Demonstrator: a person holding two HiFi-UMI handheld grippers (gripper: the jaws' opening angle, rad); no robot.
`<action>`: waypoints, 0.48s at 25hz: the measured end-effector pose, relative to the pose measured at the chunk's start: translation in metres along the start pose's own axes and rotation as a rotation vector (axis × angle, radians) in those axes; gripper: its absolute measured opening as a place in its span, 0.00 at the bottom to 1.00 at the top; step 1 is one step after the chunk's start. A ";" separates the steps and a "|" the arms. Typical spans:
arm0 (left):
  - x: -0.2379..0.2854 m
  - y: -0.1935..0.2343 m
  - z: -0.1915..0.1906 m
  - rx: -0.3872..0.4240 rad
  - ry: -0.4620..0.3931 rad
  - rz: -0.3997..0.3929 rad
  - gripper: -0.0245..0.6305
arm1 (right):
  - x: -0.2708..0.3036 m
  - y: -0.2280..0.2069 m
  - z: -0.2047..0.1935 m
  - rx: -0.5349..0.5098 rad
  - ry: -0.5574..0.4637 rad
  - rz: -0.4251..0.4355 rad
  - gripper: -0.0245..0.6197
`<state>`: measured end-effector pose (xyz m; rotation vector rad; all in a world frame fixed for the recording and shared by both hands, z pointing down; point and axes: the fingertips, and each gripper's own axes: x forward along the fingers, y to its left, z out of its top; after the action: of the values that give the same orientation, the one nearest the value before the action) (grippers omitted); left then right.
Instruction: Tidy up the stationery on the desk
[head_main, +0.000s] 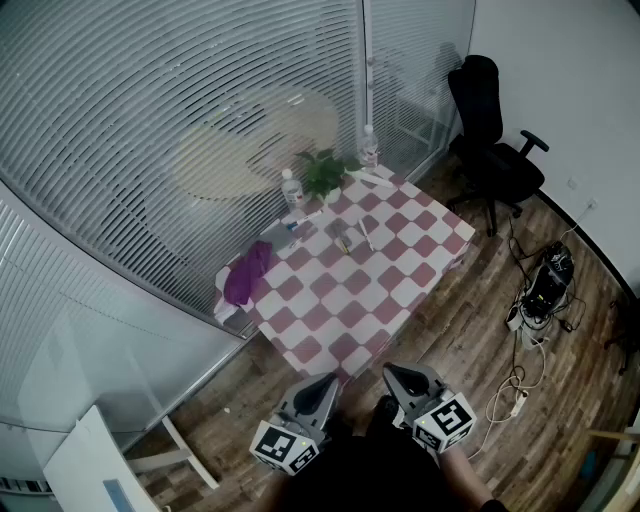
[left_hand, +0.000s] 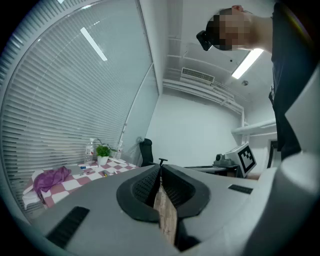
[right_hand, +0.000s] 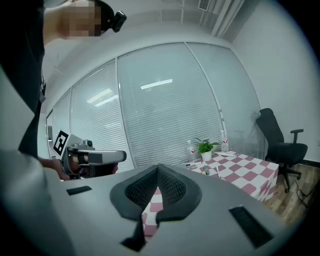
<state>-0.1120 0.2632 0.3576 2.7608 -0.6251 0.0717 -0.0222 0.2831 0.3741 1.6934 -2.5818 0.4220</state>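
The table (head_main: 350, 300) with the checked cover stands well apart from the person, so the step in hand is probably the approach. The left gripper (head_main: 324, 382) and the right gripper (head_main: 394, 373) are held low before the body, each with jaws together and nothing between them. The stationery lies at the table's far side, near the plant (head_main: 322, 172): some pens (head_main: 365, 235) and a marker (head_main: 300, 222). It is better to come close first, then open the jaws above one pen only.

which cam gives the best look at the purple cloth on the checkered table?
Head view: the purple cloth shows whole from above, lying at the left edge of the table. The left gripper view catches the purple cloth side-on and bunched, at the frame's left. The right gripper view does not show it.
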 end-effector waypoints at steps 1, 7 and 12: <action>-0.004 0.005 0.000 -0.004 0.002 -0.006 0.09 | 0.004 0.007 -0.001 0.010 0.002 0.002 0.06; -0.022 0.030 0.003 -0.014 0.016 -0.040 0.09 | 0.028 0.034 -0.005 0.030 0.020 -0.011 0.06; -0.034 0.048 0.000 -0.013 0.023 -0.074 0.09 | 0.047 0.047 0.003 0.054 -0.018 -0.018 0.06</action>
<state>-0.1633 0.2361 0.3673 2.7635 -0.5144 0.0830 -0.0839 0.2581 0.3691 1.7443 -2.5884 0.4818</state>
